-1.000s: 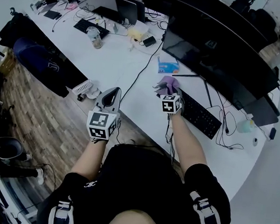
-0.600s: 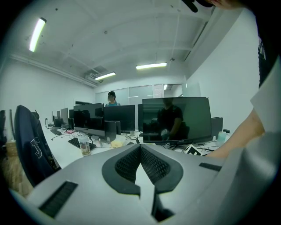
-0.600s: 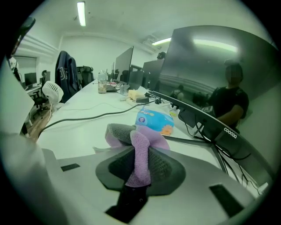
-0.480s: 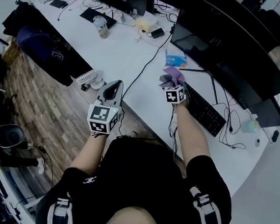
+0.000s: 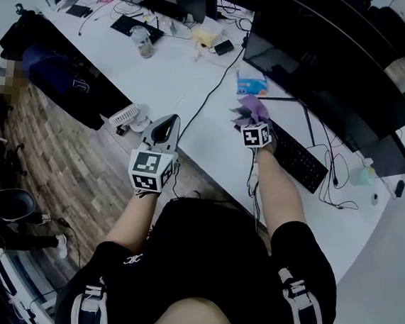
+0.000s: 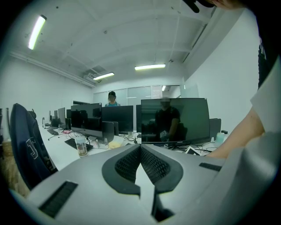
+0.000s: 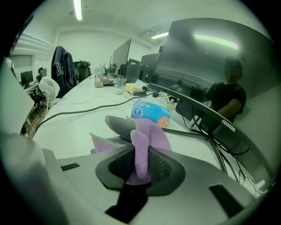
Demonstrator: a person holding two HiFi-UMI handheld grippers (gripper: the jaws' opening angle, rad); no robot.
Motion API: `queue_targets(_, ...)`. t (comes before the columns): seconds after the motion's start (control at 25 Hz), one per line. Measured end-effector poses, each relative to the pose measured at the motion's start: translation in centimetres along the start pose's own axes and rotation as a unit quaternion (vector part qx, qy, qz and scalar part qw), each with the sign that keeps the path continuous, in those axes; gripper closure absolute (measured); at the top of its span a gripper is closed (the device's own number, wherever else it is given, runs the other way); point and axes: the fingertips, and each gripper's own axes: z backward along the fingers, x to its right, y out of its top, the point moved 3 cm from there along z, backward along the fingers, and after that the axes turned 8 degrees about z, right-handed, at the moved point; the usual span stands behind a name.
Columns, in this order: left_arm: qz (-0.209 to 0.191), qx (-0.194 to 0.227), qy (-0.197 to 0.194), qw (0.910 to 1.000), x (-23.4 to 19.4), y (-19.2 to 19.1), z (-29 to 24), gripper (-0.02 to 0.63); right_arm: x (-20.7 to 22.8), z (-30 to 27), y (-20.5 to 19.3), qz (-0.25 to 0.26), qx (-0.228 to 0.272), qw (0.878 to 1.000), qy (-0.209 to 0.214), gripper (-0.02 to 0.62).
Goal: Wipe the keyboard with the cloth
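A purple cloth (image 7: 142,140) is pinched between the jaws of my right gripper (image 7: 141,163), which is shut on it. In the head view that gripper (image 5: 251,121) hovers over the white desk just left of the black keyboard (image 5: 295,158), with the cloth (image 5: 248,109) bunched ahead of it. The keyboard lies under a big dark monitor (image 5: 326,63). My left gripper (image 5: 166,129) hangs near the desk's front edge, off to the left. In the left gripper view its jaws (image 6: 140,159) are closed together with nothing between them.
A blue tissue pack (image 5: 252,83) lies beyond the cloth, seen too in the right gripper view (image 7: 150,111). A black cable (image 5: 206,105) crosses the desk (image 5: 188,85). A small white fan (image 5: 126,120) sits at the edge. A cup (image 5: 140,42) and another keyboard (image 5: 134,27) are farther back.
The view shifted slightly; both grippers hold about the same places, with the right one still shut on the cloth beside the keyboard's left end.
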Motion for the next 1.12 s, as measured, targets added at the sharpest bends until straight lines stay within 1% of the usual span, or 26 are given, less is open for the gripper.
queue_targets(0.36, 0.008, 0.001, -0.035, 0.9994, 1.2, -0.2, -1.7, 0.595, 1.7, 1.5, -2.4, -0.03, -0.018, 0.999, -0.017, 0.503)
queue_targets(0.92, 0.003, -0.012, -0.113, 0.9935, 6.7, -1.0, -4.9, 0.595, 6.3, 5.1, -8.5, -0.078, -0.035, 0.995, -0.055, 0.503)
queue_targets(1.12, -0.002, -0.018, -0.133, 0.991, 8.7, -1.4, -5.2, 0.595, 7.9, 6.5, -10.8, -0.098, -0.039, 0.992, -0.07, 0.503)
